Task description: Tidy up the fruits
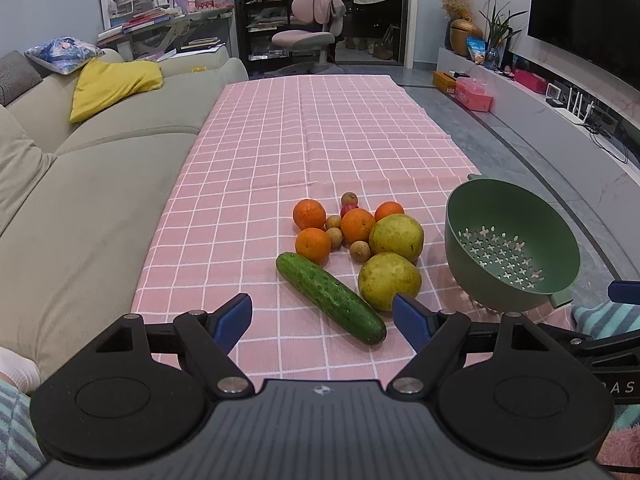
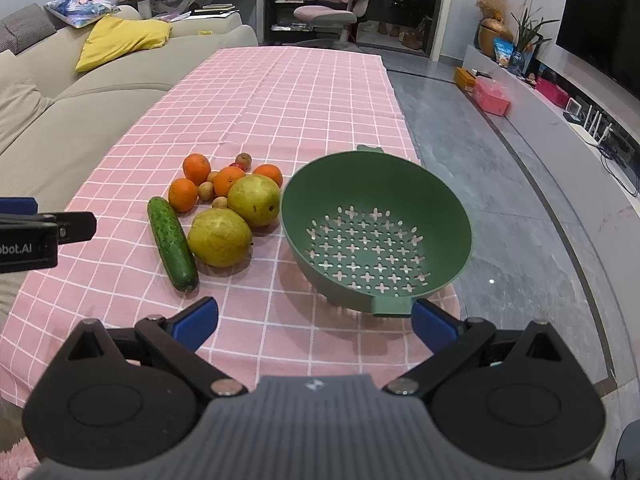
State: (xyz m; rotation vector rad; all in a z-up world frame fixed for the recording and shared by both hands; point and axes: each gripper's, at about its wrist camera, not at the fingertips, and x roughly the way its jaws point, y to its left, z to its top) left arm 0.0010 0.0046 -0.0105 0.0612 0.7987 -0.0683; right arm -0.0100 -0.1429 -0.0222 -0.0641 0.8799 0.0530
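Note:
A pile of fruit lies on the pink checked tablecloth (image 1: 280, 152): several oranges (image 1: 309, 213) (image 2: 196, 168), two yellow-green pears (image 1: 389, 280) (image 2: 219, 237), small brown round fruits (image 1: 360, 251) and a cucumber (image 1: 331, 297) (image 2: 172, 243). An empty green colander (image 1: 512, 250) (image 2: 376, 232) stands to the right of the pile. My left gripper (image 1: 322, 322) hangs open just short of the cucumber's near end, nothing between its blue pads. My right gripper (image 2: 314, 320) is open in front of the colander, its right pad beside the colander's near handle (image 2: 392, 307).
A beige sofa (image 1: 80, 184) runs along the table's left side. Grey floor (image 2: 520, 220) and a low TV shelf lie to the right. The left gripper's body (image 2: 36, 236) shows at the left edge of the right wrist view.

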